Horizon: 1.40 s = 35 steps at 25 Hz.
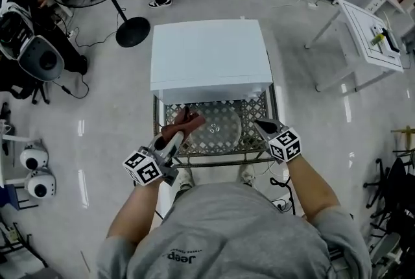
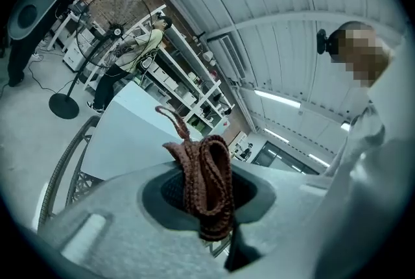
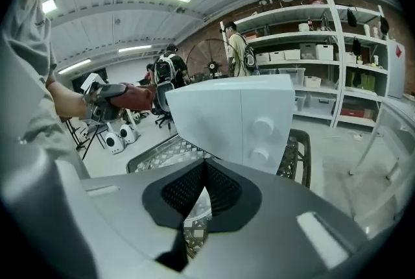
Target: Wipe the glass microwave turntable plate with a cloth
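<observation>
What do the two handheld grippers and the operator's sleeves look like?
Left gripper and right gripper: grey bodies, black ribbed pads lining the jaws, each with a white cube of black square markers. Operator wears a grey short-sleeved T-shirt.

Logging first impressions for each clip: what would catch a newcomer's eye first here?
A big white microwave sits on a metal lattice table, with a round glass plate lying in front of it. The left tool is shut on a brown knitted cloth by the plate's left edge; the right tool, shut and empty, is on its right.
</observation>
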{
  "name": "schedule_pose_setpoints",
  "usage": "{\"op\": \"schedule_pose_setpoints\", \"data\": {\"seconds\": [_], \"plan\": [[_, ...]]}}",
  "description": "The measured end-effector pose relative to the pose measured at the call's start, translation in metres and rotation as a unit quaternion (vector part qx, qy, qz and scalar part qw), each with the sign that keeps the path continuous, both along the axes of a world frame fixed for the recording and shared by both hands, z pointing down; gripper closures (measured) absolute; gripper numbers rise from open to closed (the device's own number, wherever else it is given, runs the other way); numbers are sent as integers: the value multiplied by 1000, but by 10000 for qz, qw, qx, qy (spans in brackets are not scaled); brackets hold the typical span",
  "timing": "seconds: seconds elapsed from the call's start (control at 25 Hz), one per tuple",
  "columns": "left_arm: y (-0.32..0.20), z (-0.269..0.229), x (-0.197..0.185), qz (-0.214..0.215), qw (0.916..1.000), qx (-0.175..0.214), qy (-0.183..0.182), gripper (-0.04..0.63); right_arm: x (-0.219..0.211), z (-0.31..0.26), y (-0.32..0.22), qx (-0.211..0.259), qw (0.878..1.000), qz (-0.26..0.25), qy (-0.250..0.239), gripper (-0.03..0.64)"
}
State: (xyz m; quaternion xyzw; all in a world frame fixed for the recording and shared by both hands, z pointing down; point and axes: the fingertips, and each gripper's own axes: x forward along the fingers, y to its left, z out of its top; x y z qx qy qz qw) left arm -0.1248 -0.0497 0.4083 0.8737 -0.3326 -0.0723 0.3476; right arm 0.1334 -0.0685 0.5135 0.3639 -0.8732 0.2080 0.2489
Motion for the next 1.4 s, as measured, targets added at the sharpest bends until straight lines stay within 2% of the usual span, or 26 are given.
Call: {"op": "schedule_pose_setpoints", "data": {"seconds": [0.16,0.48,0.68,1.0,1.4], "plan": [[-10,33,8,-166,9996,-220,9,522,-1,36,-9,-122,9995,-253,170,607],[-24,86,19,-91,9988,-483,-76,522,-25,102,-15,-208,9956,-777,482,607],[-28,111,43,-44,9983,-569,-73,522,-18,143,-9,-299,9908,-1120,706,607],[-35,135,57,17,9980,-618,139,522,-15,171,-17,-299,9902,-1128,764,607],[-39,151,57,21,9979,-621,153,522,-14,190,-18,-259,9891,-1169,862,608]]}}
